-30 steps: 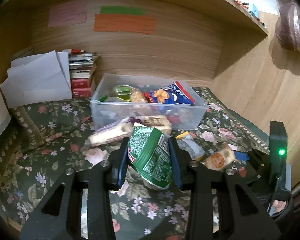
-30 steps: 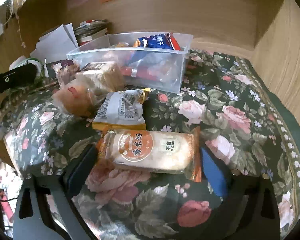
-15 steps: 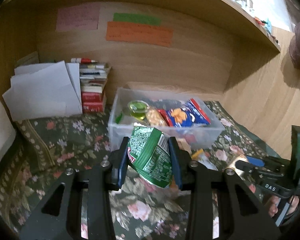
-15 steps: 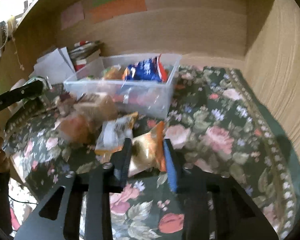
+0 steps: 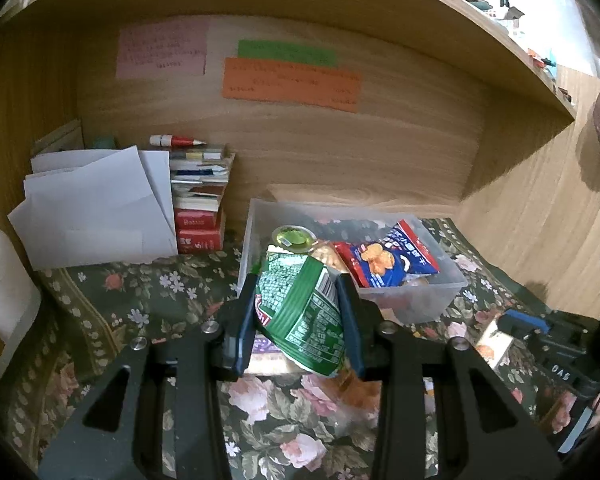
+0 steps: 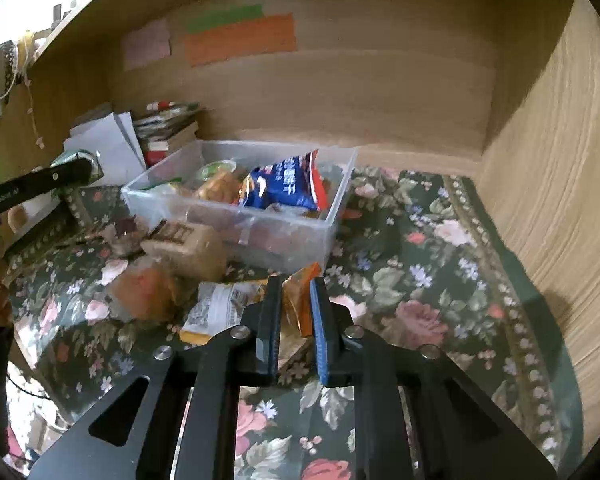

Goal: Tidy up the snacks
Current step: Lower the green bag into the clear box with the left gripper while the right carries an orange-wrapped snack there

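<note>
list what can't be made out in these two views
- Notes on the back wall: writing too small, both views.
- Orange packet in the right hand-held gripper: label crushed between the pads, right wrist view.
- Bin bottom layer: covered by the blue packet.

A second ago the right gripper (image 6: 294,308) stood wide around the orange rice-cracker packet (image 6: 296,300) lying flat before the clear bin (image 6: 340,200); now it pinches the packet, lifted off the floral cloth (image 6: 420,280).
</note>
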Demonstrator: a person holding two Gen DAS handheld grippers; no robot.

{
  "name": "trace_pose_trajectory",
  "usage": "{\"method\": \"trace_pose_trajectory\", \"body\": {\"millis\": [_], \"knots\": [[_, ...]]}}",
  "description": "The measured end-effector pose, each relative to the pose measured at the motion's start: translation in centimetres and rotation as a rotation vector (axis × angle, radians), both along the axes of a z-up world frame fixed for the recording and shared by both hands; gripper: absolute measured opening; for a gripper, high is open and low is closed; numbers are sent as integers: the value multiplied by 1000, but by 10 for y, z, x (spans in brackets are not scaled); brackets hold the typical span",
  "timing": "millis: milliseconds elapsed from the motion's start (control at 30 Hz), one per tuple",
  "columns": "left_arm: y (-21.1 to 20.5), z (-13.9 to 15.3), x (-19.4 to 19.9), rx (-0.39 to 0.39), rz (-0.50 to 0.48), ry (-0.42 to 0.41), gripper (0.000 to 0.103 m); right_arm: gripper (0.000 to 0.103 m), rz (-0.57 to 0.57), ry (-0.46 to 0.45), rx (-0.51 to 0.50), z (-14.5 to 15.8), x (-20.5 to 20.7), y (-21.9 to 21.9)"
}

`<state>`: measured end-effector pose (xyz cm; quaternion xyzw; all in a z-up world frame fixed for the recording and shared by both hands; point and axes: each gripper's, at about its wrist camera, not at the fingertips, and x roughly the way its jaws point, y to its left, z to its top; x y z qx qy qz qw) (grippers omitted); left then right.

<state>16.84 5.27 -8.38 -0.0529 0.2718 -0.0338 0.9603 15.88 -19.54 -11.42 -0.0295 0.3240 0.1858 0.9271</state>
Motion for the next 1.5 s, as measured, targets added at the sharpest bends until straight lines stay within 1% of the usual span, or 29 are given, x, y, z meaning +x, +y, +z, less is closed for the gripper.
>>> {"method": "trace_pose_trajectory", "body": {"millis": [100, 333, 433, 633, 733, 933, 1100, 1333, 1433, 1467, 1500], "knots": [[2, 3, 3, 5, 13, -16, 38, 12, -3, -25, -9, 11, 1, -2], [5, 13, 16, 24, 25, -37, 38, 12, -1, -145, -29, 51, 7, 2], [4, 17, 24, 35, 32, -42, 38, 12, 5, -183, -19, 65, 14, 8], [2, 18, 45, 61, 26, -34, 38, 13, 46, -220, -21, 81, 39, 30], [0, 17, 55, 69, 21, -23, 38, 13, 64, -214, -24, 81, 56, 42], [0, 13, 80, 80, 13, 2, 38, 13, 118, -167, -36, 74, 92, 69], [0, 6, 104, 91, 3, 31, 38, 13, 145, -113, -67, 59, 117, 88], [4, -10, 132, 69, -9, 97, 38, 14, 154, -32, -82, 37, 145, 99], [5, -14, 137, 68, -1, 105, 39, 17, 140, -36, -98, 34, 149, 100], [6, -15, 138, 63, -5, 111, 40, 20, 135, -38, -106, 34, 150, 101], [6, -16, 139, 56, -8, 117, 42, 27, 140, -33, -105, 34, 151, 101]]}}
